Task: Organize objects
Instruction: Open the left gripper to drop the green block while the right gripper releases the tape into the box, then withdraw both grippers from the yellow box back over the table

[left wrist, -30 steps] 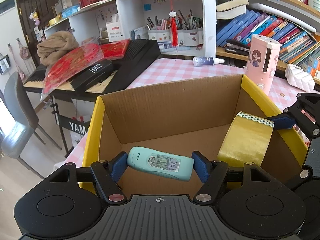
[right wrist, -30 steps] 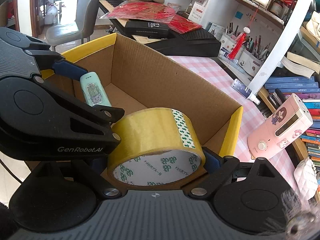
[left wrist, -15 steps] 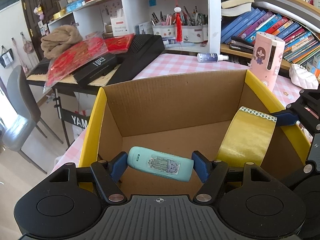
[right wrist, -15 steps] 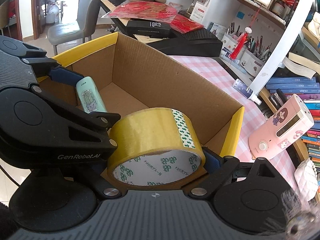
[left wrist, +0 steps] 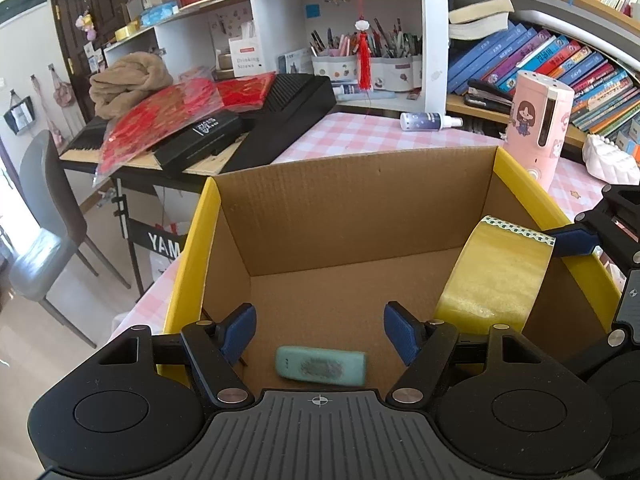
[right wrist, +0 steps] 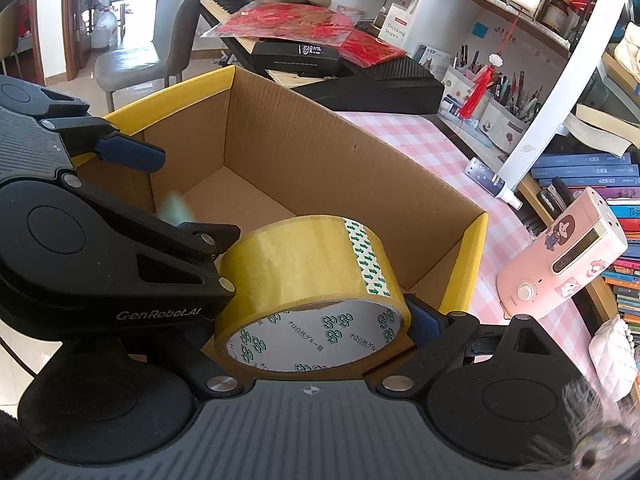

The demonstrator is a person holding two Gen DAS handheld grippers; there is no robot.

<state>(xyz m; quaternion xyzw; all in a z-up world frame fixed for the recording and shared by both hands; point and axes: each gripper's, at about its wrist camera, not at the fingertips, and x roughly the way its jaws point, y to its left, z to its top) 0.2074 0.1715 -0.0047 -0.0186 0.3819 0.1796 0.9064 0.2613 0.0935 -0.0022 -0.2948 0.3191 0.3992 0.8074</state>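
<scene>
An open cardboard box (left wrist: pixel 360 208) with yellow-taped side rims stands on the pink checked table. My left gripper (left wrist: pixel 320 330) is open over the box's near left part. A mint-green tube (left wrist: pixel 320 365) with a printed picture is below the open fingers, blurred, inside the box; it shows as a blur in the right wrist view (right wrist: pixel 174 208). My right gripper (right wrist: pixel 316 316) is shut on a roll of yellow packing tape (right wrist: pixel 304 268) and holds it above the box's right side. The tape also shows in the left wrist view (left wrist: pixel 496 276).
A pink gadget with cartoon stickers (left wrist: pixel 538 128) stands on the table beyond the box's right wall. A small spray bottle (left wrist: pixel 428 121) lies further back. A black keyboard (left wrist: pixel 280 116) under red packets sits behind left. Shelves of books (left wrist: pixel 560 60) and pen pots line the back.
My left gripper has opened and let go of the mint-green tube, which has dropped down into the box. The right gripper still holds the tape roll in about the same place.
</scene>
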